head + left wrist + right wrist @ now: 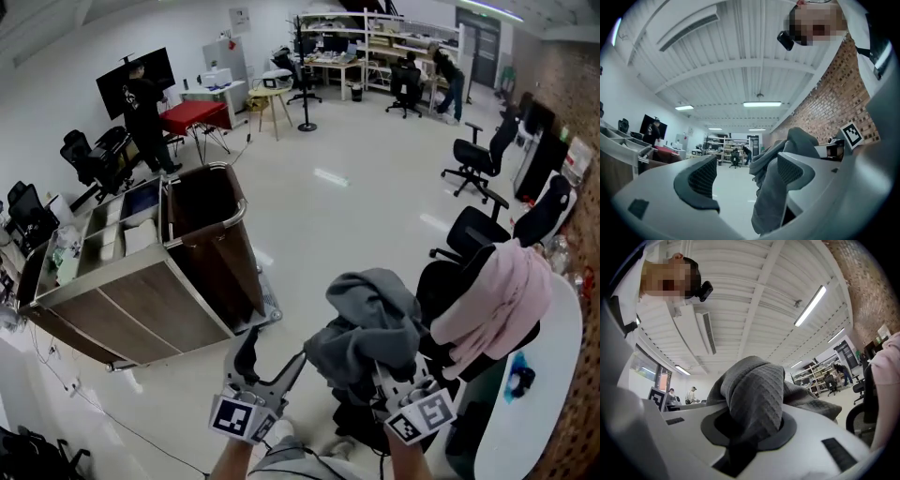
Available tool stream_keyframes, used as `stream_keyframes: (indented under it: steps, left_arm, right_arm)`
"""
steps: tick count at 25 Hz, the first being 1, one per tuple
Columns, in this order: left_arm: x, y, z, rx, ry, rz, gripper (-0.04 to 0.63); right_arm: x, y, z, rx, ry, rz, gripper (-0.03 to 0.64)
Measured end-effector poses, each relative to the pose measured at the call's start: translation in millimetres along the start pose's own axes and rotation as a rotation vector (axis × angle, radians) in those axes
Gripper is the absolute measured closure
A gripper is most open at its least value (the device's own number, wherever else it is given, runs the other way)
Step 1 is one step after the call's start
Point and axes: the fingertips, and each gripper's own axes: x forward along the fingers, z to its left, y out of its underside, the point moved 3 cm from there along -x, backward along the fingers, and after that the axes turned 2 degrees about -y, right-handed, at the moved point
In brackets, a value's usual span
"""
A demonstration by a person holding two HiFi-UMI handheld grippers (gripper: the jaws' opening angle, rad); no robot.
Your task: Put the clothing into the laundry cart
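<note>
Right tool (750,427): jaws together, clamped on a fold of the grey garment (370,323).
Left tool (745,173): jaws apart, nothing pressed between them; the grey cloth hangs close by one jaw.
Grey garment: held up in the air, to the right of the laundry cart (225,253) and apart from it.
Pink garment (497,300): draped over a black chair (448,274), just beside the grey one.

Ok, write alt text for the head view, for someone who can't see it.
Seen from above, the right gripper holds up a bunched gray garment, with the left gripper open and empty beside it. A brown laundry cart stands to the left; a pink garment is draped over a black office chair at the right.
</note>
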Motion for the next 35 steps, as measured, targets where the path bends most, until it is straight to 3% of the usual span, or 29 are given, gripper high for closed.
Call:
stream_keyframes:
  steps: [6, 11, 21, 27, 35]
  left_arm:
    - [-35.0, -6.2, 99.6, 0.033, -0.14, -0.034, 0.21]
    - [-46.8, -10.6, 159.4, 0.048, -0.176, -0.05, 0.21]
    - [-81.8, -15.3, 266.8, 0.004, -0.286, -0.099, 0.21]
    - [-80.8, -17.1, 308.8, -0.002, -0.323, -0.087, 0.219]
    - [-41.1, -31.7, 375.0, 0.058, -0.38, -0.089, 0.219]
  right_arm:
    - [84.2, 33.9, 53.1, 0.01, -0.108, 0.034, 0.518]
    - [146.4, 47.2, 94.8, 0.001, -0.171, 0.027, 0.518]
    - [248.2, 54.8, 156.6, -0.037, -0.265, -0.003, 0.517]
    - [303.6, 49.0, 182.0, -0.028, -0.343, -0.016, 0.518]
    - [407.7, 46.4, 185.3, -0.008, -0.477, -0.058, 0.517]
